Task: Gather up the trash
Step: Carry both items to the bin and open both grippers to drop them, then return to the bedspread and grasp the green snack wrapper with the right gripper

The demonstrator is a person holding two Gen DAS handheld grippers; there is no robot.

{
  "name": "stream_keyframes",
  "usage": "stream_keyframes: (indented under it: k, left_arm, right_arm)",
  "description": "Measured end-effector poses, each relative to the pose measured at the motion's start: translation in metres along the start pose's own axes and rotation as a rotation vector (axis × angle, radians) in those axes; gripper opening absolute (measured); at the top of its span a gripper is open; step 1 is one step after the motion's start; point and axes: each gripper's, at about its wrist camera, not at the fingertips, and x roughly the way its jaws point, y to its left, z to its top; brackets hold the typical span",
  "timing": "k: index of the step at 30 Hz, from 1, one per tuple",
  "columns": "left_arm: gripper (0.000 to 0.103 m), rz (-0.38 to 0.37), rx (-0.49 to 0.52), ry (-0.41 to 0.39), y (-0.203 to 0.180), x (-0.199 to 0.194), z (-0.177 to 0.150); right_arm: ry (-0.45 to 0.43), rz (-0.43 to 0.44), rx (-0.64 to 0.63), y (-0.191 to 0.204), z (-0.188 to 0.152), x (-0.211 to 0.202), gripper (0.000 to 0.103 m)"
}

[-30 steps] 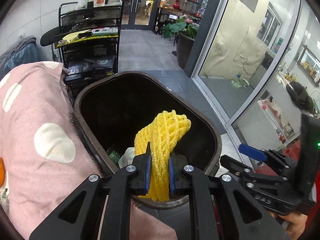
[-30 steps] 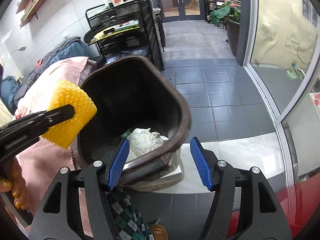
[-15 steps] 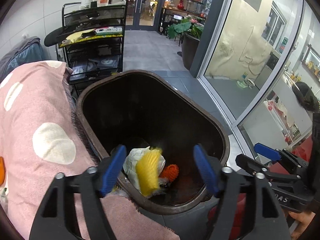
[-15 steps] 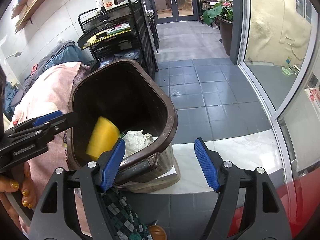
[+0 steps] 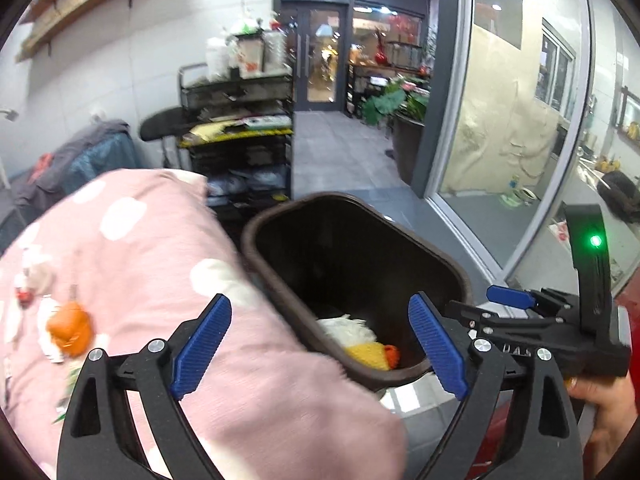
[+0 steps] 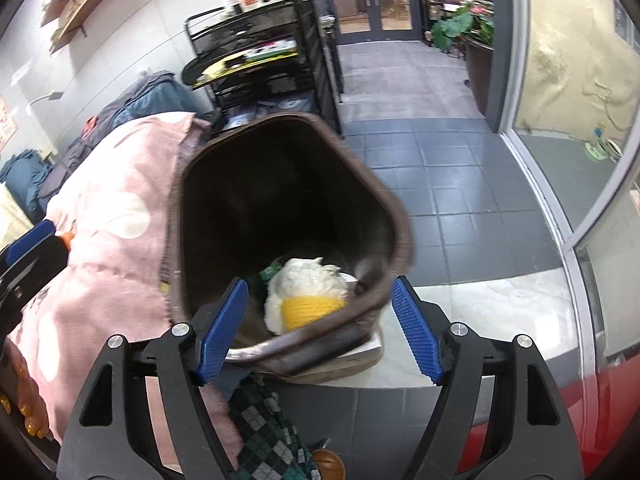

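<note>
Your left wrist camera looks forward and down along its fingers at the brown bin [image 5: 352, 248] from the near left, close above the pink spotted blanket [image 5: 152, 264] beside the bin. Your right wrist camera faces the same bin [image 6: 288, 184] from its near right, steeper and closer, almost over the near rim. Both views share the bin's inside, the blanket to its left, the black shelf cart [image 5: 240, 140] behind it and the glass doors beyond. Each camera catches the other gripper at its edge.

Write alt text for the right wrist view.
A yellow foam net lies on crumpled white paper inside a dark brown bin; the open, empty right gripper hovers at its near rim. A pink dotted cushion sits left.
</note>
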Motion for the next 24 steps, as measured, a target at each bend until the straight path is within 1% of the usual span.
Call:
stream_keyframes:
  k: [3, 6, 11, 14, 18, 21, 24]
  left_arm:
    - [0.09, 0.045, -0.026, -0.015, 0.015, -0.013, -0.009]
    - [0.09, 0.078, -0.064, -0.011, 0.035, -0.024, -0.019]
    - [0.09, 0.146, -0.144, -0.026, 0.074, -0.047, -0.034]
    - [0.09, 0.214, -0.184, -0.026, 0.099, -0.058, -0.044]
    - [0.09, 0.282, -0.241, -0.022, 0.136, -0.077, -0.061]
    - [0.09, 0.347, -0.28, -0.013, 0.167, -0.088, -0.072]
    - [0.089, 0.393, -0.318, -0.005, 0.191, -0.101, -0.083]
  right_arm:
    - [0.004, 0.039, -0.034, 0.02, 0.002, 0.001, 0.074]
    - [0.009, 0.077, -0.064, 0.041, 0.004, 0.002, 0.074]
    - [0.016, 0.143, -0.141, 0.083, 0.006, 0.0, 0.074]
    - [0.026, 0.204, -0.182, 0.111, 0.007, -0.002, 0.074]
    - [0.042, 0.275, -0.247, 0.154, 0.007, -0.002, 0.074]
    - [0.067, 0.345, -0.284, 0.186, 0.006, -0.001, 0.074]
    - [0.101, 0.415, -0.319, 0.219, 0.005, 0.002, 0.074]
